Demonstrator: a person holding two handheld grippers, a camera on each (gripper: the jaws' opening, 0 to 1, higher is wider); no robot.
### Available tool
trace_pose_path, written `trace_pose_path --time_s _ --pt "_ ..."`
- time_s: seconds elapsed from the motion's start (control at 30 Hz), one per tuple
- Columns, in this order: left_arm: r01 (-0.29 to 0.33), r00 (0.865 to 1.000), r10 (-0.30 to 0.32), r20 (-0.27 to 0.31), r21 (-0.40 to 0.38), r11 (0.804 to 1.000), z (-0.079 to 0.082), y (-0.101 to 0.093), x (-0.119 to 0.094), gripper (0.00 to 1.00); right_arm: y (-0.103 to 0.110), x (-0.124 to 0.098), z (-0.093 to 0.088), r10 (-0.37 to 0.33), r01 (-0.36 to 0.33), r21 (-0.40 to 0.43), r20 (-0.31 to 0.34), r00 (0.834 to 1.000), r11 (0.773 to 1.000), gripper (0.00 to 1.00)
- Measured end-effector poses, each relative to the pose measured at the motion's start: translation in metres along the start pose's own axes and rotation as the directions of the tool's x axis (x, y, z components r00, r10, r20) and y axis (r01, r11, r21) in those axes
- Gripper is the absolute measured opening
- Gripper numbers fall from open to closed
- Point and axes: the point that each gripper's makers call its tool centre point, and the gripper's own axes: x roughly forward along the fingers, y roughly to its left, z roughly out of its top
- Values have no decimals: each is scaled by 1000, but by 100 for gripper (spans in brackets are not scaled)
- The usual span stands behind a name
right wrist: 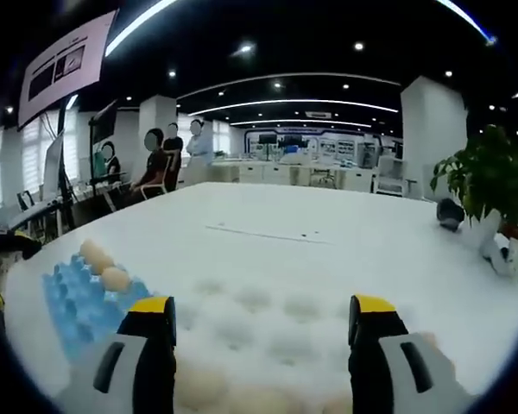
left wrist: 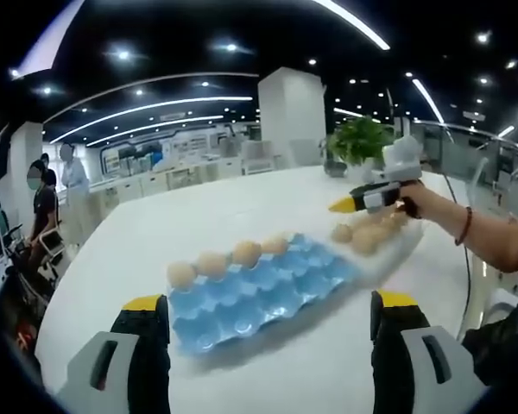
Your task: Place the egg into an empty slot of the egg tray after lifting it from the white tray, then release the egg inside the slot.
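- The left gripper (left wrist: 268, 332) hangs low over the near edge of the white worktop (left wrist: 198, 216), its jaws wide apart with nothing between them; it looks parked clear of the work, so the other hand has free room.
- The blue egg tray (left wrist: 259, 293) lies on the worktop just ahead of those jaws. Four eggs (left wrist: 211, 263) sit in a row along its far edge, and the nearer slots stand open, so plenty of empty places remain.
- The white tray (left wrist: 397, 246) touches or nearly touches the egg tray's right end, which keeps the carry short. Several loose eggs (left wrist: 363, 237) rest in it, blurred, so their count is unclear.
- In the left gripper view, the right gripper (left wrist: 350, 205) is held by a person's hand (left wrist: 419, 198) just above the white tray, its yellow tip aimed at the loose eggs.
- In the right gripper view, the right gripper (right wrist: 263, 332) has its jaws spread with no egg between them, and pale eggs (right wrist: 203, 384) lie just below its tips in the white tray (right wrist: 268, 319).
- Judged from this, the egg is not yet picked up: the step in hand is lowering over one egg to close on it.
- A gentle grip seems wise, since a shell may crack or roll.
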Motion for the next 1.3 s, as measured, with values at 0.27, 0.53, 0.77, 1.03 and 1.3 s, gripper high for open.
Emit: trace_pose_path --time_s 0.27,0.53,0.77,1.03,1.3 --pt "9 1000 -9 5 4 1000 3 -4 2 99 -16 -9 -5 -31 31 -6 -2 1000 1000 84" --pt "16 1000 -16 7 6 1000 4 -6 3 99 -37 -17 -8 -66 66 21 -4 998 998 84" --pt "14 1000 -14 3 8 1000 3 -6 4 99 -56 -23 -12 -97 97 20 -11 995 995 84" --pt "14 1000 -14 0 11 1000 3 -6 5 99 -84 -30 -22 -144 145 54 -21 989 988 81" --pt "21 1000 -21 -10 21 1000 2 -9 6 99 -102 -35 -30 -155 156 133 -19 988 979 64"
